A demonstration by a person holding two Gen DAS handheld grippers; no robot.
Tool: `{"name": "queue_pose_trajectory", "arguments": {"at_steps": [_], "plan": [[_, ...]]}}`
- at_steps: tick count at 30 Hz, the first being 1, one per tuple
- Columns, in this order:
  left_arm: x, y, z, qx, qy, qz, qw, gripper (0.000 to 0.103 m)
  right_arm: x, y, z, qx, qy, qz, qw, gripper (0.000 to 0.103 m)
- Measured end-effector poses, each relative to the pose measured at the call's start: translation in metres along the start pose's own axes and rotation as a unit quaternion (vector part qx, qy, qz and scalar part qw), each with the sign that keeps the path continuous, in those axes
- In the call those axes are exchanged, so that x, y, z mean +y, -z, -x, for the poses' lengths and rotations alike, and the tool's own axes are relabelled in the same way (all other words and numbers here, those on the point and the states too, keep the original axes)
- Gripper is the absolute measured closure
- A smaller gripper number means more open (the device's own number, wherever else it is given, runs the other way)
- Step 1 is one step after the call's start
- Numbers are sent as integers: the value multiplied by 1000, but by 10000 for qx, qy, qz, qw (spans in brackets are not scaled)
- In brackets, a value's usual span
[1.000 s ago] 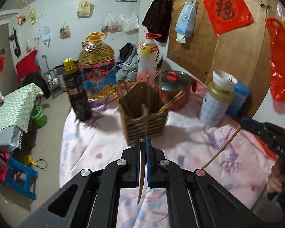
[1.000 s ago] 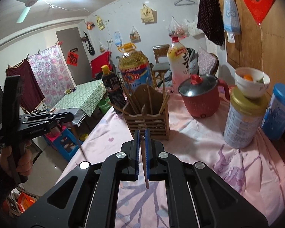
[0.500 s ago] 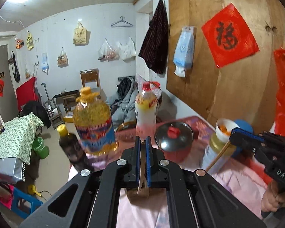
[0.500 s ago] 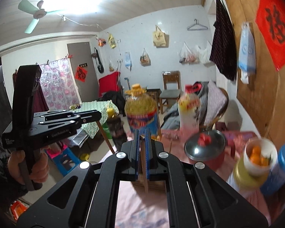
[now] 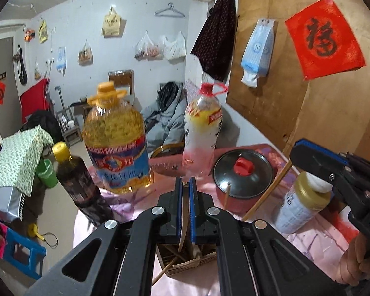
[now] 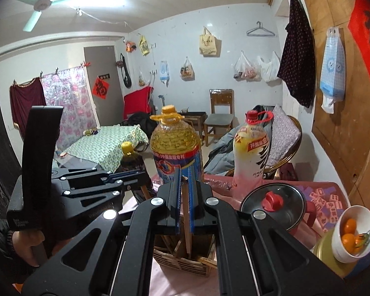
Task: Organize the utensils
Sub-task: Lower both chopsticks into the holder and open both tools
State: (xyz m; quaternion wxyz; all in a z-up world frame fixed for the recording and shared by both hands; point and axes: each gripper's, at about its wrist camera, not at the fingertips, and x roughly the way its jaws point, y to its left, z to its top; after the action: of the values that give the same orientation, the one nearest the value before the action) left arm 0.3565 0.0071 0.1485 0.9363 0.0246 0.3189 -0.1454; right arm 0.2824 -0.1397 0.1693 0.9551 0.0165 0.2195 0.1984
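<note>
Two handheld grippers hover above a wooden utensil holder [image 6: 185, 254] on a bench draped in pink cloth [image 5: 308, 244]. From left to right along the bench stand a dark sauce bottle [image 5: 79, 182], a large jug of cooking oil [image 5: 116, 145], a drink bottle [image 5: 201, 128], a red pot with a glass lid [image 5: 244, 175] and a tin [image 5: 301, 204]. The left gripper [image 5: 185, 209] is clenched on a thin wooden chopstick [image 5: 183, 222] — its lower end points into the holder. The right gripper [image 6: 184, 204] likewise pinches a wooden stick [image 6: 187, 231] over the holder.
</note>
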Motion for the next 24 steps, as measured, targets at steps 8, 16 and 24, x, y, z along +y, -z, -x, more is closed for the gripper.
{"name": "queue_pose_trajectory", "arguments": {"at_steps": [8, 16, 24], "plan": [[11, 33, -25, 250, -115, 131, 9995, 63, -11, 42, -49, 881, 117, -107, 9960, 87], [6, 72, -10, 358, -464, 207, 9981, 33, -12, 63, -21, 744, 295, -378, 9961, 71], [-9, 103, 44, 224, -1070, 185, 9938, 6, -8, 95, 20, 837, 566, -886, 9909, 48]]}}
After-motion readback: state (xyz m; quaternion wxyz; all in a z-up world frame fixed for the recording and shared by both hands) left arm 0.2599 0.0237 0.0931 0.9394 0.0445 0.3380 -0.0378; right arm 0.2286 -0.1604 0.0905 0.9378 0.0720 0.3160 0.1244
